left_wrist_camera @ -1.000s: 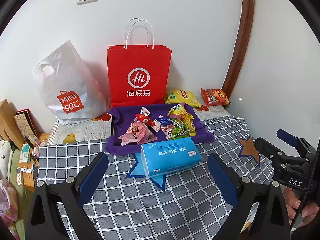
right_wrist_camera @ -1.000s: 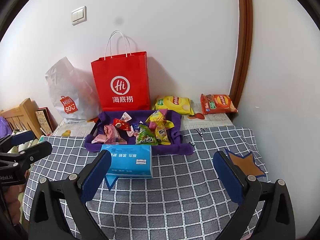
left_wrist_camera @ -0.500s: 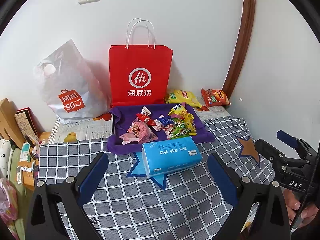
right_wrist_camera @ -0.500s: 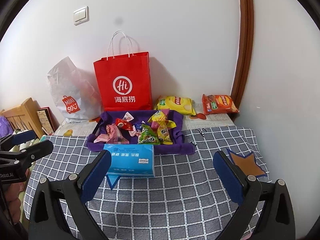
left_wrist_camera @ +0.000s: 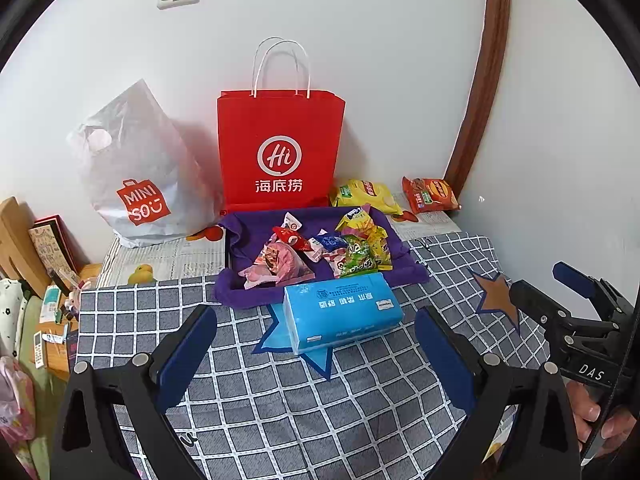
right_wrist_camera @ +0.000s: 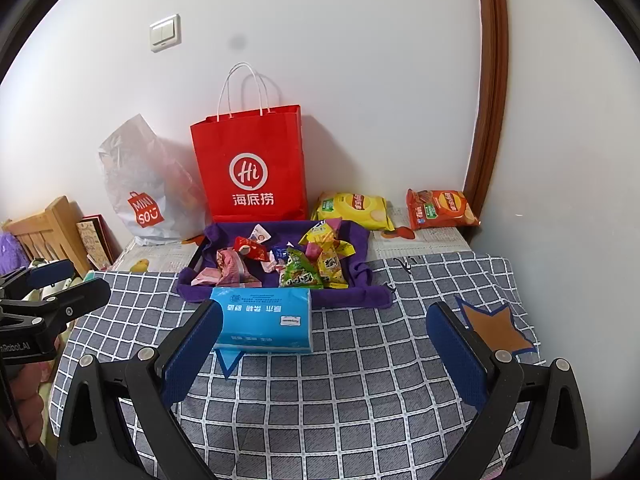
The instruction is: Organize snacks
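A heap of small snack packets (left_wrist_camera: 320, 250) lies in a shallow tray lined with purple cloth (left_wrist_camera: 236, 296), toward the back of the tabletop (left_wrist_camera: 280, 392), which is covered by a grey checked cloth. Among the packets are a pink one at the left, a red one behind it, a green one and several yellow ones at the right. In the right wrist view the same heap (right_wrist_camera: 288, 258) sits in the purple-lined tray (right_wrist_camera: 360, 240).

Just in front of the tray, touching its front edge, a blue tissue pack (left_wrist_camera: 340, 312) lies flat on a blue star shape. A brown star (left_wrist_camera: 494, 298) marks the cloth to the right.

Behind the tray a red paper bag (left_wrist_camera: 280, 152) stands upright against the wall, and a white plastic bag (left_wrist_camera: 136, 172) leans to its left. To the right of the red bag lie a yellow crisp packet (left_wrist_camera: 366, 196) and an orange crisp packet (left_wrist_camera: 430, 196), apart from each other, on newspaper.

The left claw (left_wrist_camera: 316, 356) hangs over the near part of the tabletop, spread wide and holding nothing. The right claw (right_wrist_camera: 324, 356) is likewise spread wide and holds nothing; it also shows at the right edge of the left wrist view.
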### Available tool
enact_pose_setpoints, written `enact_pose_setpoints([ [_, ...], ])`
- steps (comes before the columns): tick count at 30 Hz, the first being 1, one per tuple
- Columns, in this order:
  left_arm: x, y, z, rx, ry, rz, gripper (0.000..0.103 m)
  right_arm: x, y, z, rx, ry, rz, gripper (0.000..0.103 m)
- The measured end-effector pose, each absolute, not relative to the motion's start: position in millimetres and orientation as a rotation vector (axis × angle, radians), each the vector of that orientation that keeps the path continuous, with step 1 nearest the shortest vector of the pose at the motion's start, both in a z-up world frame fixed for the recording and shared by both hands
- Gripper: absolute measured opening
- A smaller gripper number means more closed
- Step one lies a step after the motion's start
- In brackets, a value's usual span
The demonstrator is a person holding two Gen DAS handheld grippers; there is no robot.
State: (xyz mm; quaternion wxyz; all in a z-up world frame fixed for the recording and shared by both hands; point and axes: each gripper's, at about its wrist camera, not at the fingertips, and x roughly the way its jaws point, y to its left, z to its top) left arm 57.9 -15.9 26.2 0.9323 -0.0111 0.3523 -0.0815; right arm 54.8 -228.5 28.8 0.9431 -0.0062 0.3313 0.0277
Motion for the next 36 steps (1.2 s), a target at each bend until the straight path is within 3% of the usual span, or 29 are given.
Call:
enact_pose_setpoints([
  [36, 53.8, -16.1, 34.8, -0.019, 0.714, -0.157, 0.1, 51.3, -232.5, 30.5, 0.005, 0.667, 0.079, 0.101],
])
